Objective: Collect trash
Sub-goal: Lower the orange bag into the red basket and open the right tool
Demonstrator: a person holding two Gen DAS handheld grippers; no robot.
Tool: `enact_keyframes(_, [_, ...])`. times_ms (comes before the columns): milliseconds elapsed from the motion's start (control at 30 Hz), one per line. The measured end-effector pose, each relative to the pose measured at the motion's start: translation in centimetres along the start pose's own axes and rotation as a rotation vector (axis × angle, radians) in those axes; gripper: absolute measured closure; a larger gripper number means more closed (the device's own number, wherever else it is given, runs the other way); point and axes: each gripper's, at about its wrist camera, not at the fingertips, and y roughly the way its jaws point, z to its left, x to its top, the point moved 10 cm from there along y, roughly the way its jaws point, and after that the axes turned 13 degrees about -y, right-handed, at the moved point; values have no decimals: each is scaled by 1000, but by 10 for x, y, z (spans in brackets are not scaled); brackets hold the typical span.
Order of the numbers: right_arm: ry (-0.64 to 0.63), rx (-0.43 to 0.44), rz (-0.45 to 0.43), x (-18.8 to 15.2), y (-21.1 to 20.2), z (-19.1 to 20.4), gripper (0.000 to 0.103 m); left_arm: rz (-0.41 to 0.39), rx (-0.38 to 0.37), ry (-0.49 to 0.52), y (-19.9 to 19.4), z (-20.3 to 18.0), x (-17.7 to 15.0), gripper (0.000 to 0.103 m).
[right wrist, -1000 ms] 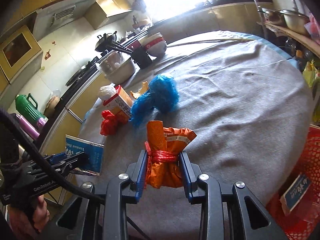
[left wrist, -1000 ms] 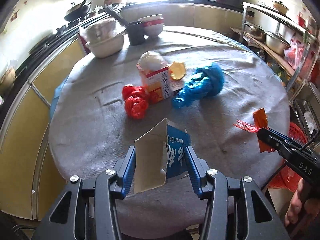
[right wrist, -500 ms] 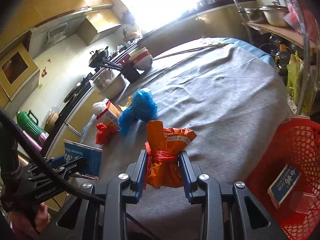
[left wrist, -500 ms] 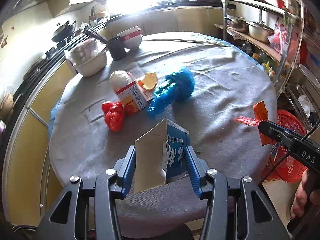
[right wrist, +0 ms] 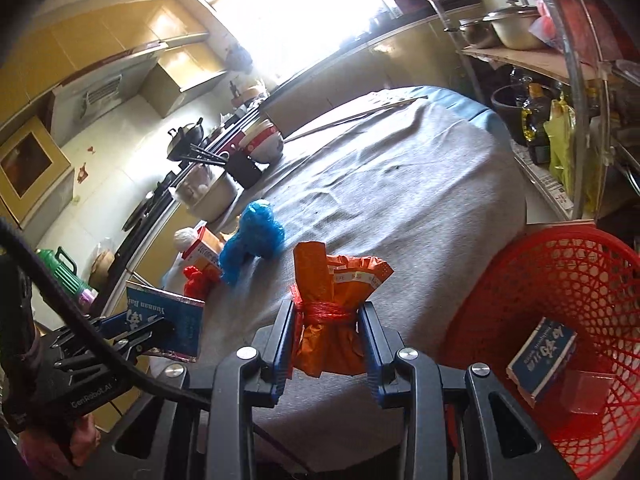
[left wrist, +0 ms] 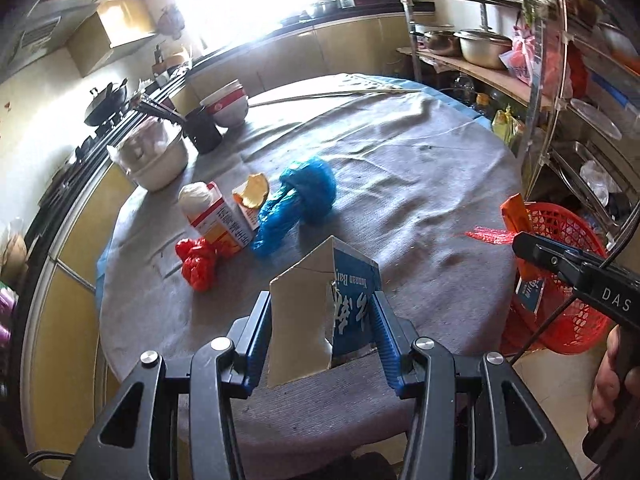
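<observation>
My left gripper (left wrist: 320, 300) is shut on a torn blue carton (left wrist: 320, 300) held above the near edge of the round grey table (left wrist: 420, 184). My right gripper (right wrist: 328, 312) is shut on an orange wrapper tied with red string (right wrist: 332, 300), at the table's right edge beside a red mesh basket (right wrist: 560, 280). A blue box (right wrist: 540, 360) lies inside that basket. On the table lie a blue plastic bag (left wrist: 296, 200), a red plastic bag (left wrist: 198, 264), a red-and-white carton (left wrist: 220, 220), an orange peel (left wrist: 252, 196) and a white ball of paper (left wrist: 196, 196).
A metal bowl (left wrist: 156, 160), a black cup (left wrist: 204, 132) with chopsticks and stacked bowls (left wrist: 226, 104) stand at the table's far left. A metal shelf rack (left wrist: 540, 80) with pots stands right of the table. Yellow cabinets (left wrist: 72, 240) run along the left.
Both grippers have moved right along the table's near edge with their loads. The red basket has come much further into both views. The trash on the table has not moved.
</observation>
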Motion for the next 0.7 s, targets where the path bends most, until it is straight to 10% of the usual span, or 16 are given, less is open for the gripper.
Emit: enact_keyframes(700, [128,-86,-90,-8,-62,-70,69,-52,-73,167,-17,-87,7,53])
